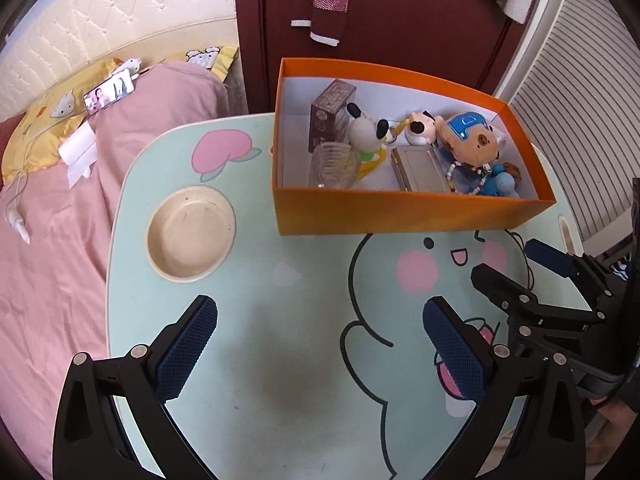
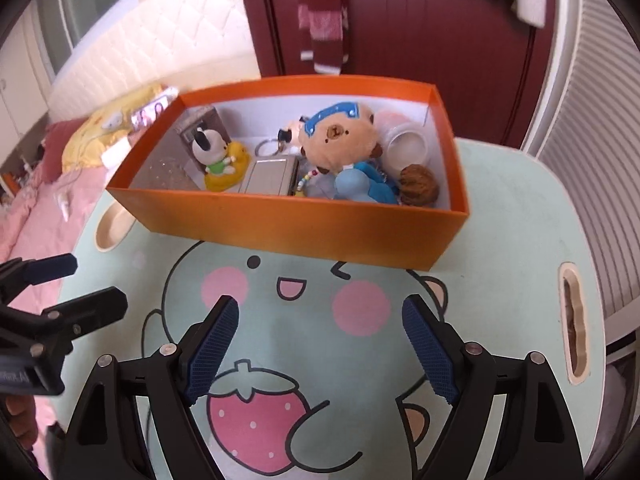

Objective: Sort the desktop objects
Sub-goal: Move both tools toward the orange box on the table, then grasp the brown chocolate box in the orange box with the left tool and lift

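Left gripper (image 1: 320, 344) spread wide, empty, above table (image 1: 248, 360). Right gripper (image 2: 320, 340) likewise gaping, nothing held. Beyond: orange box (image 2: 304, 220) holding bear plush (image 2: 340, 136), dog figurine (image 2: 210, 150), walnut (image 2: 418, 184). Plush soft, light: pinch body. Clear glass dish (image 1: 334, 166) fragile, slippery: grip rim.

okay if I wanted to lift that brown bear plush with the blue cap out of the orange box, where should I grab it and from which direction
Grip the bear plush across its round head, coming straight down from above. The head sits highest in the orange box, above the blue toy and metal case, so it is the most exposed part, and the box walls likely block a side approach. The right gripper is open and nearest.
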